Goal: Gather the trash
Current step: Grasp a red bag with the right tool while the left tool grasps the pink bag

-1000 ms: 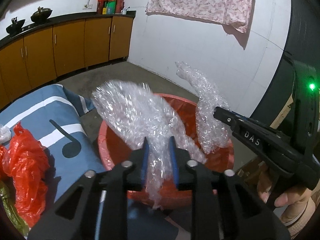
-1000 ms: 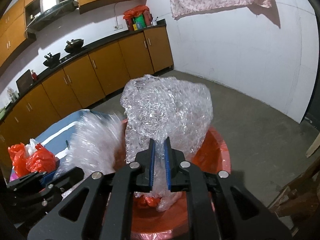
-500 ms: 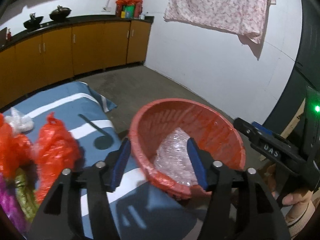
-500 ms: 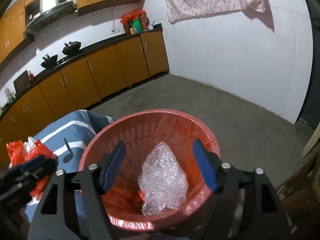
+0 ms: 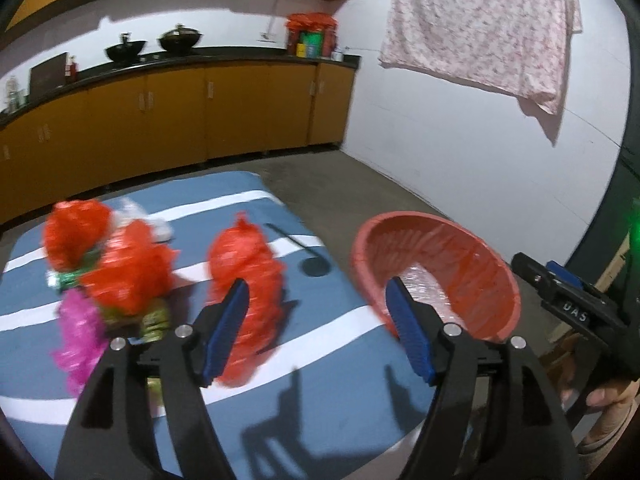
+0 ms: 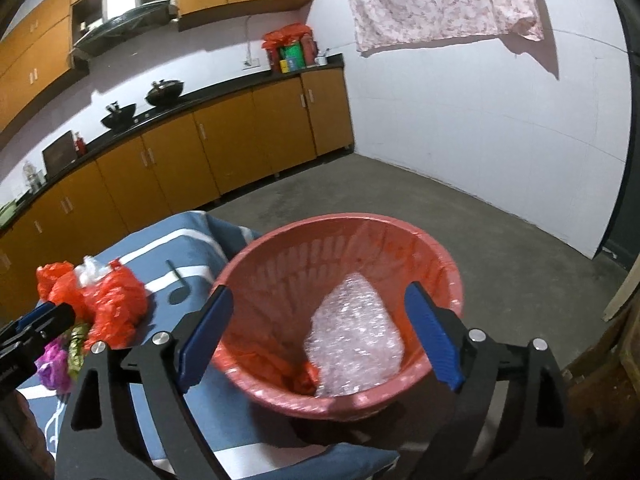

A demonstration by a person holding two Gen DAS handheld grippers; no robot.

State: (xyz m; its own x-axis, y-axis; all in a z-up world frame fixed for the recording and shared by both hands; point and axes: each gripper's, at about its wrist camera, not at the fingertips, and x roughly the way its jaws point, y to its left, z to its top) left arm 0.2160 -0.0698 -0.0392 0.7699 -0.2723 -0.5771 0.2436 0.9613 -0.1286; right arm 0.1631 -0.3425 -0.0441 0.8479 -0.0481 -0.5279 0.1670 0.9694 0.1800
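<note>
Bubble wrap (image 6: 354, 340) already lies in the red basket (image 6: 280, 264), which stands at the right edge of the blue striped mattress (image 5: 280, 392). Both the left gripper (image 5: 320, 332) and the right gripper (image 6: 320, 340) have their fingers spread wide and hold nothing. Plenty is left, I'd say: a red plastic bag (image 5: 244, 280) lies near the middle of the mattress, and a heap of red, pink and green wrappers (image 5: 108, 284) lies toward its left edge.

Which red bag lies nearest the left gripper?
The lone red bag, right behind the open left gripper; the other red bags sit farther left, piled with the pink one.
</note>
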